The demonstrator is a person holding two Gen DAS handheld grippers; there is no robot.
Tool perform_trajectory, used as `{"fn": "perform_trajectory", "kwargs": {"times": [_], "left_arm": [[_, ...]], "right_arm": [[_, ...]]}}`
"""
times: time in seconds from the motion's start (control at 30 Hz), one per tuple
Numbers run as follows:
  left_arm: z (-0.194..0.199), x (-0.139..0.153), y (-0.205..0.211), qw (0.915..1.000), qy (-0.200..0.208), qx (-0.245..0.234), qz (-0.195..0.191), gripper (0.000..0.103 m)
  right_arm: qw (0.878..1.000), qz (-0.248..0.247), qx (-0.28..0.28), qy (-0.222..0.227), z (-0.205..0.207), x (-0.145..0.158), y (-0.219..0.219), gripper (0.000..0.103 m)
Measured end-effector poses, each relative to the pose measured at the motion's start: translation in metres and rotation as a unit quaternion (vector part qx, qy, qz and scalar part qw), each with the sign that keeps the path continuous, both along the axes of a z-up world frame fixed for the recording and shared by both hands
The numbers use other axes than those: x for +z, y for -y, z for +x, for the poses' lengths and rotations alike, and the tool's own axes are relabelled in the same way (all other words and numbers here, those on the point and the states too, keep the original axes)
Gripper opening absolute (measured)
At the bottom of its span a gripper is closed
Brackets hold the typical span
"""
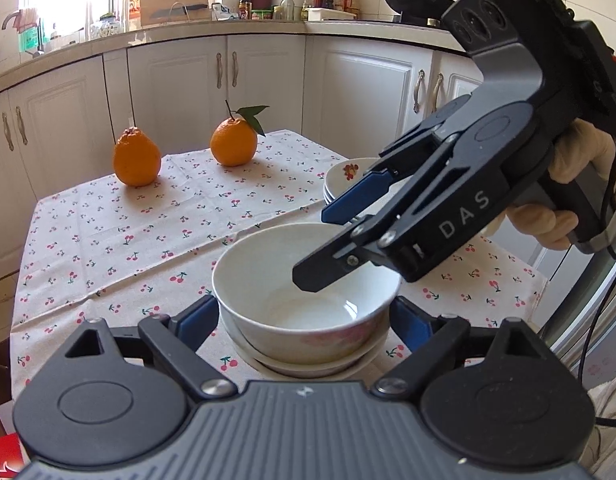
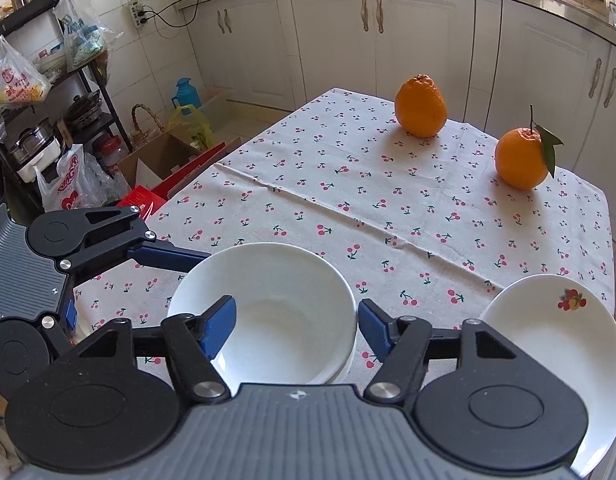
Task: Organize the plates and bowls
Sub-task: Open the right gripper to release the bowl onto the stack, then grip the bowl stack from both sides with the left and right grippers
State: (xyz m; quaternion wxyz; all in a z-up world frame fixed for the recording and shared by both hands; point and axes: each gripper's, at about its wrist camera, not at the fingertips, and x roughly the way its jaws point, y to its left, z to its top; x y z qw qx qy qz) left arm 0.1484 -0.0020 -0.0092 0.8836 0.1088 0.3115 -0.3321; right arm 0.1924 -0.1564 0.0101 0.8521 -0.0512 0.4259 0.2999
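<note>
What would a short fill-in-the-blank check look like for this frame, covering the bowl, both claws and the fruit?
1. The white bowl sits stacked on another ____.
2. The right claw has one finger inside the bowl and one outside, straddling its ____.
3. The left claw is ____, with a finger on each side of the bowl.
4. The number of oranges on the cherry tablecloth is ____.

Missing words: bowl; rim; open; two
</note>
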Motion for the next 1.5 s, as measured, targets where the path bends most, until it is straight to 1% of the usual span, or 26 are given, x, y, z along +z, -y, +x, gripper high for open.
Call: {"fn": "perform_trajectory", "kwargs": {"times": [0.03, 0.07, 0.13, 0.43, 0.53, 0.7, 0.73, 0.8, 0.87, 0.97, 1.03, 1.07, 1.17, 1.23, 1.37, 1.5], "left_arm": [[-0.001, 0.001, 0.001, 1.0, 0.004, -0.001, 0.004, 0.095], [-0.002, 0.002, 0.0, 1.0, 0.006, -0.002, 0.003, 0.096], [-0.003, 0.004, -0.002, 1.0, 0.004, -0.005, 0.0, 0.096], [-0.016, 0.003, -0.015, 0.9999, 0.003, -0.005, 0.014, 0.097], [-0.02, 0.001, -0.02, 0.9998, 0.004, -0.003, 0.018, 0.097], [-0.022, -0.002, -0.028, 0.9999, 0.001, 0.0, 0.015, 0.097], [-0.022, -0.003, -0.029, 0.9998, 0.001, 0.003, 0.018, 0.097], [-0.02, -0.006, -0.031, 0.9996, -0.005, 0.009, 0.025, 0.097], [-0.018, -0.009, -0.033, 0.9995, -0.013, 0.006, 0.027, 0.098], [-0.017, -0.015, -0.035, 0.9992, -0.024, 0.007, 0.03, 0.098], [-0.015, -0.019, -0.037, 0.999, -0.035, 0.008, 0.028, 0.098], [-0.014, -0.021, -0.037, 0.9986, -0.042, 0.006, 0.033, 0.098], [-0.012, -0.028, -0.038, 0.9986, -0.042, 0.005, 0.032, 0.098], [-0.007, -0.033, -0.038, 0.9982, -0.052, 0.002, 0.03, 0.098], [-0.001, -0.04, -0.037, 0.9984, -0.044, -0.009, 0.034, 0.098], [0.003, -0.046, -0.032, 0.9979, -0.041, -0.034, 0.038, 0.097]], "right_arm": [[1.0, 0.003, 0.003, 0.001, -0.001, 0.001, 0.0, 0.078], [1.0, 0.004, 0.004, 0.002, -0.002, 0.001, 0.0, 0.083], [1.0, 0.002, 0.004, 0.011, -0.004, 0.003, 0.0, 0.089], [0.999, -0.011, 0.018, 0.027, -0.022, 0.003, -0.002, 0.093], [0.999, -0.024, 0.017, 0.04, -0.028, 0.0, -0.005, 0.094], [0.998, -0.032, 0.011, 0.054, -0.036, 0.0, -0.004, 0.094], [0.998, -0.031, 0.011, 0.058, -0.038, 0.002, -0.002, 0.096], [0.997, -0.029, 0.009, 0.067, -0.042, 0.004, 0.001, 0.1], [0.997, -0.025, 0.009, 0.075, -0.048, 0.007, 0.005, 0.103], [0.996, -0.022, 0.016, 0.082, -0.057, 0.008, 0.011, 0.103], [0.996, -0.03, 0.023, 0.082, -0.062, 0.004, 0.012, 0.103], [0.996, -0.035, 0.025, 0.083, -0.064, 0.001, 0.013, 0.103], [0.995, -0.048, 0.037, 0.079, -0.067, -0.009, 0.013, 0.103], [0.994, -0.059, 0.045, 0.081, -0.068, -0.018, 0.012, 0.103], [0.993, -0.072, 0.059, 0.079, -0.065, -0.035, 0.011, 0.103], [0.989, -0.09, 0.079, 0.088, -0.062, -0.048, 0.007, 0.103]]}}
